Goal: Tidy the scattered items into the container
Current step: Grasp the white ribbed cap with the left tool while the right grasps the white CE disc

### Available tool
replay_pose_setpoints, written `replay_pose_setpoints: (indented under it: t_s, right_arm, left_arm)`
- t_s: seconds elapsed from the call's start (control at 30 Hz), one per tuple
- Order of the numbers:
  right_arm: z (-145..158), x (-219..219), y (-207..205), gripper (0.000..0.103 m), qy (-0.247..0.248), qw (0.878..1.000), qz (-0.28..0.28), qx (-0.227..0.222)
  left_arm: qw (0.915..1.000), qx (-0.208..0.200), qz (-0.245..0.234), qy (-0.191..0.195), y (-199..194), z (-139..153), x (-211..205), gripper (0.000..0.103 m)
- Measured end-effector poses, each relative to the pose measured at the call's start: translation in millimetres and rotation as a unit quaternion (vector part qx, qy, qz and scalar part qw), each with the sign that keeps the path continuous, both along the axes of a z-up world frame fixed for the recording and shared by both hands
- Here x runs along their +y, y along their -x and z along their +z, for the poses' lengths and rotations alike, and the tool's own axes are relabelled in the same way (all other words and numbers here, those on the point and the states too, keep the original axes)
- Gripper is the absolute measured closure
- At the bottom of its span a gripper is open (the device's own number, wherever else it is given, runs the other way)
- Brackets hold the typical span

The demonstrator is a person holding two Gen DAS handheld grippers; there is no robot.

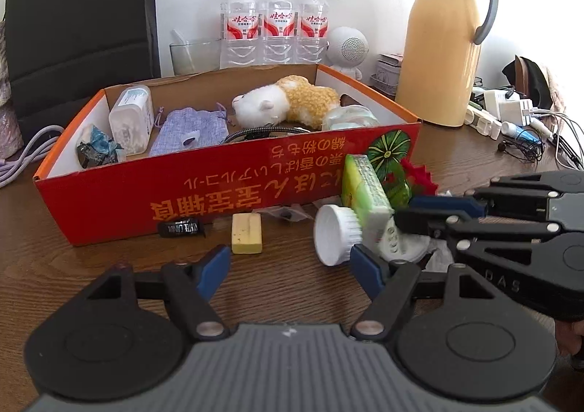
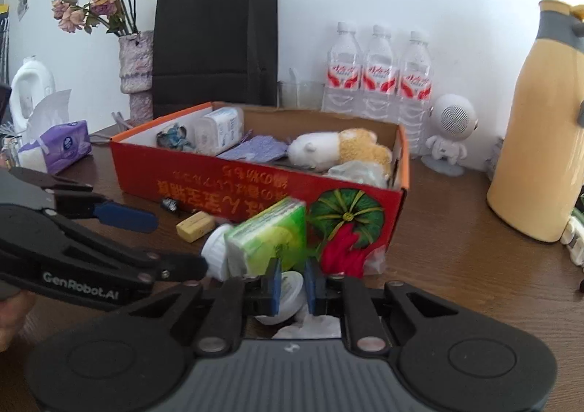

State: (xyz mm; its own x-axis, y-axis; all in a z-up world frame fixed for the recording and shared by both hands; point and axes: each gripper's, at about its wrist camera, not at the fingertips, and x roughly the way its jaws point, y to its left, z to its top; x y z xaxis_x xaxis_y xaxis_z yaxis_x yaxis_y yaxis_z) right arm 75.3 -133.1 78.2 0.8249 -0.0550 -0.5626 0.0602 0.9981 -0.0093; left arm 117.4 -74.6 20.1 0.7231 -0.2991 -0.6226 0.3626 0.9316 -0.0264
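I count three water bottles (image 1: 275, 15), one red box (image 1: 233, 189), one yellow eraser (image 1: 247, 233) near its front edge. Left tool (image 1: 290, 267) gapes empty; right tool (image 2: 292, 282) pinches a white item (image 2: 290, 297).

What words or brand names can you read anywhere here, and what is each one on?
"GenRobot.AI": side of the left gripper.
"DAS": partial letters on the right gripper.
Red box: large orange East Asian print, upside down, not transcribed.
Water bottles: red characters, too small.
Small black packet: lettering too blurred.
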Motion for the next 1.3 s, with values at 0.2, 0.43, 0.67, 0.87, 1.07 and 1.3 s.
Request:
replay_pose_setpoints:
  t_s: [0.2, 0.43, 0.67, 0.87, 1.07, 1.3]
  right_arm:
    - [-7.5, 9.3, 0.3, 0.094, 0.009, 1.0, 0.0, -0.002]
    - [-3.2, -1.0, 10.5, 0.08, -0.056, 0.998, -0.006, -0.003]
    - [-9.5, 12.7, 1.0, 0.065, -0.03, 0.999, -0.004, 0.02]
    - [-8.4, 22.4, -0.2, 0.065, -0.022, 0.999, 0.009, 0.023]
    - [11.7, 45.4, 10.3, 0.065, -0.028, 1.0, -0.004, 0.008]
    - [42.6, 72.0, 62.2, 0.065, -0.057, 0.997, -0.044, -0.04]
  left_arm:
    - [0.9998, -0.008, -0.016, 0.006, -6.0, 1.5, -3.3, 0.029]
    - [0.9996, 0.005, -0.023, 0.016, -15.2, -2.4, -3.9, 0.077]
    - [0.9995, -0.02, 0.0, 0.026, -5.3, 1.4, 3.4, 0.088]
    - [0.9974, -0.031, 0.034, 0.056, 19.5, 16.2, 24.4, 0.088]
    - [0.9959, -0.023, 0.063, 0.061, 51.6, 20.3, 38.8, 0.088]
    - [0.9913, -0.055, 0.094, 0.074, 117.0, 42.3, 56.6, 0.088]
